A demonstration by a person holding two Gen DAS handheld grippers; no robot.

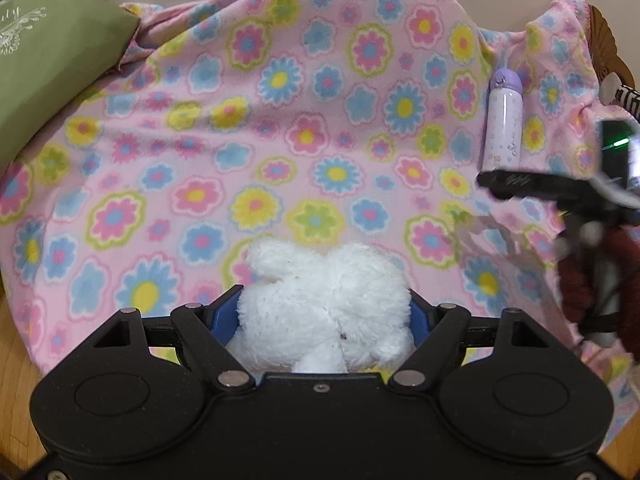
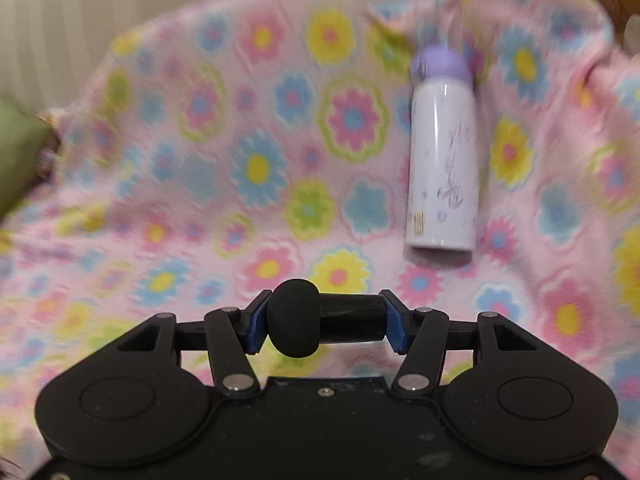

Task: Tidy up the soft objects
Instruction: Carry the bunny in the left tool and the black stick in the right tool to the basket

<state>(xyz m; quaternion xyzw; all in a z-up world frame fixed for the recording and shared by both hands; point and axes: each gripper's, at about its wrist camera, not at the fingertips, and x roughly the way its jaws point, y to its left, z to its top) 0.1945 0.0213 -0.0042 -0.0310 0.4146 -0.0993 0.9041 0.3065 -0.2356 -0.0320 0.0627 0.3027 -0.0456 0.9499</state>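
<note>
A fluffy white plush toy (image 1: 320, 300) sits between the blue pads of my left gripper (image 1: 322, 309), which is shut on it above a pink flowered fleece blanket (image 1: 280, 120). In the right wrist view my right gripper (image 2: 325, 322) is shut on a black cylinder with a rounded foam-like end (image 2: 294, 320), held crosswise over the same blanket (image 2: 200, 160). That view is blurred by motion.
A white bottle with a purple cap (image 1: 504, 120) (image 2: 442, 160) lies on the blanket at the right. A green pillow (image 1: 48, 60) (image 2: 16, 148) rests at the left. A dark red sleeve (image 1: 580, 280) and brown wicker (image 1: 604, 44) show at the right edge.
</note>
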